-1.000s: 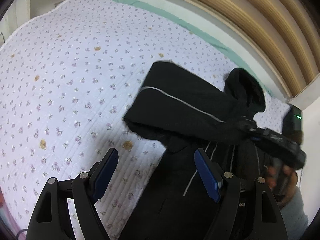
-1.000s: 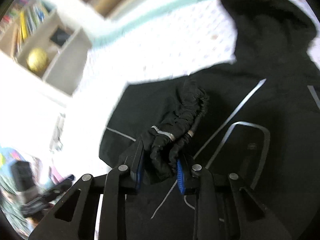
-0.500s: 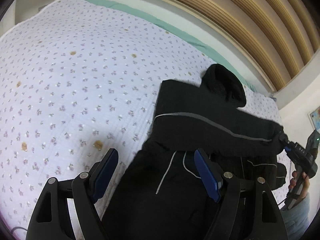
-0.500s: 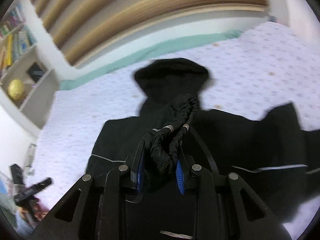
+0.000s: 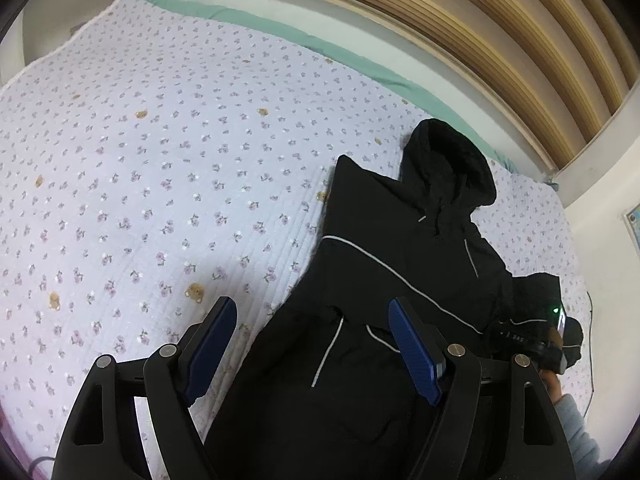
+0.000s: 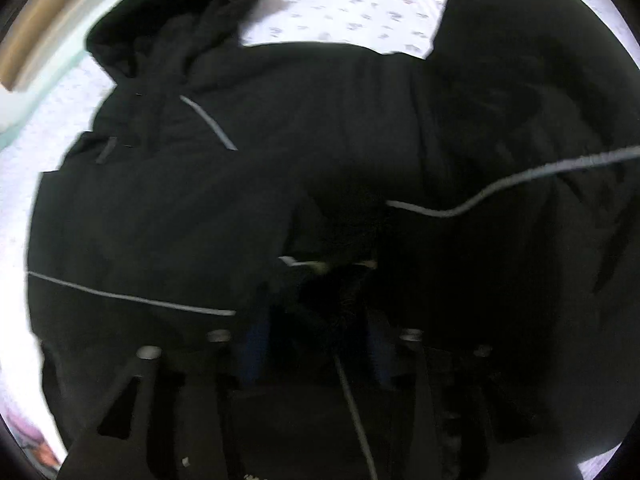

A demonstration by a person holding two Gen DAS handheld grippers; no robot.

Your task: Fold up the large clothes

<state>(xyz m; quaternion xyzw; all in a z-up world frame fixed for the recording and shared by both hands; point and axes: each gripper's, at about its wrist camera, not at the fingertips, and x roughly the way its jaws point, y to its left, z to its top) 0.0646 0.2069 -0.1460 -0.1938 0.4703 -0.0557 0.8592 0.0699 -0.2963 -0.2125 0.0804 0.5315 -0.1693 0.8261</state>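
The black hooded jacket [image 5: 400,264] lies flat on my bed's floral quilt [image 5: 160,184], hood [image 5: 452,160] toward one o'clock near the slatted headboard [image 5: 500,40]. My right tool [image 6: 316,344] sits low over it at six o'clock, jaws opening, a bunched dark cuff [image 6: 344,276] between the blue pads; blur hides whether they press it. My left tool [image 5: 316,348] hangs above the hem, jaws wide apart, gripping nothing.
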